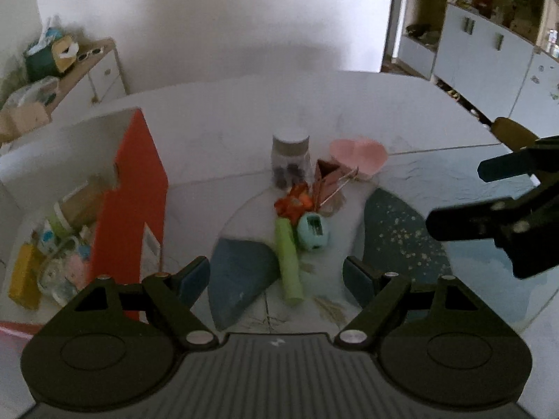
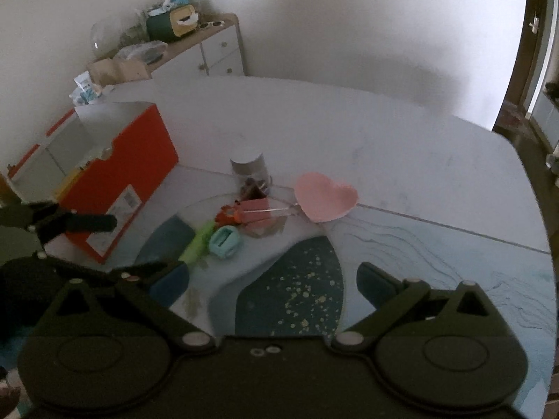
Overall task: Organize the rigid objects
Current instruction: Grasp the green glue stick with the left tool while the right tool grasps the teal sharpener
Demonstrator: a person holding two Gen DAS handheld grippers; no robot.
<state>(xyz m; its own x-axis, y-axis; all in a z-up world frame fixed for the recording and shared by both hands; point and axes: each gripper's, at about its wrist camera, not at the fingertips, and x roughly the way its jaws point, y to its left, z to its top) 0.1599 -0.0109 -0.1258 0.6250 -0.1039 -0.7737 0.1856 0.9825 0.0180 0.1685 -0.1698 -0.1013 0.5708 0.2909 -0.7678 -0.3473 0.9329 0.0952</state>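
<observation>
Left wrist view: the left gripper hangs over the worktop with its fingers spread wide and nothing between them. Just ahead of them lies a green tube, touching a small teal sharpener on its right. Beyond these sit an orange toy, a pink folded box, a clear jar with a grey lid and a pink heart-shaped dish, all close together. To the left stands an open orange box; inside it a yellow item and a brown-topped bottle show among other things too blurred to name.

The right gripper also hovers above the worktop, its fingers wide apart and empty, well short of the cluster. In the right wrist view the sharpener lies nearest, the dish farther right.
</observation>
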